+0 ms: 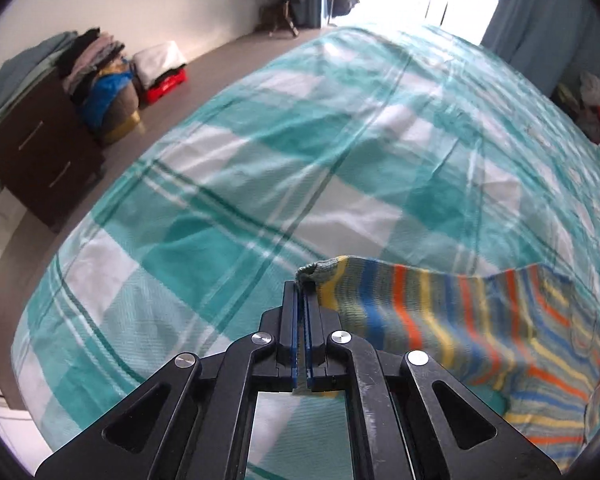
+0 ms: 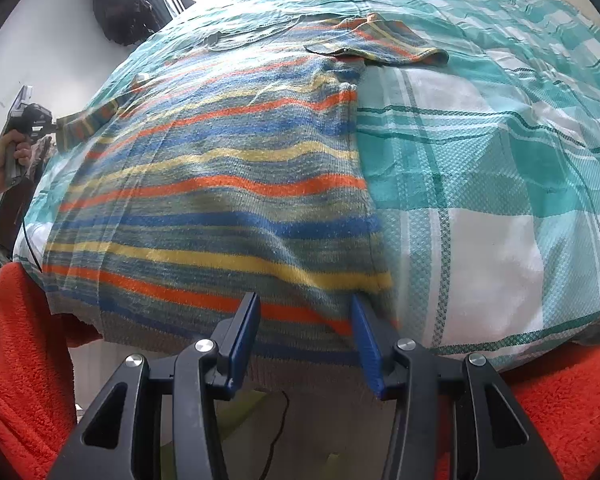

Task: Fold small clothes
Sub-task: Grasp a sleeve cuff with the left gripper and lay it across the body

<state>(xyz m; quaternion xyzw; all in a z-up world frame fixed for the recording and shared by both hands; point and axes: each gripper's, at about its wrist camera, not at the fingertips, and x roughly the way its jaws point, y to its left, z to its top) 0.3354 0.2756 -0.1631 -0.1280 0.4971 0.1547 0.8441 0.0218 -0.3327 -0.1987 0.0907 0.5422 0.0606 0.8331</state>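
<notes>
A small striped sweater (image 2: 220, 184) lay spread flat on a bed with a green and white checked cover (image 2: 500, 168). Its stripes were blue, orange, yellow and grey-green. The bottom hem hung just over the near edge of the bed, and one short sleeve (image 2: 380, 46) lay folded across the top, far from the camera. The right claw (image 2: 306, 312) hovered at the hem with its two blue fingers (image 2: 246, 328) standing partly apart — the knit showed in the gap between them, but the pads did not seem to press on it, though the edge there was a bit blurry. Fuzzy red cloth (image 2: 24, 352) showed at both bottom corners of that view. The left claw (image 1: 301, 296) was squeezed tight shut, with its blue pads (image 1: 294, 332) pinched on the cuff of the other sleeve (image 1: 380, 300). That sleeve was lifted off the bed and pulled out straight to the side, so it stretched from the claw back to the body of the sweater at the right edge of the left view. In the right view the same claw could be seen far off at the left, past the side of the bed, with a hand (image 2: 4, 160) wrapped around its handle. Beside the bed stood a dark brown drawer chest (image 1: 40, 152) with folded clothes (image 1: 92, 56) piled on it and next to it, and a red box (image 1: 166, 84) sat on the floor by the wall. Bright light came in past blue curtains (image 1: 540, 12) at the far end of the room.
</notes>
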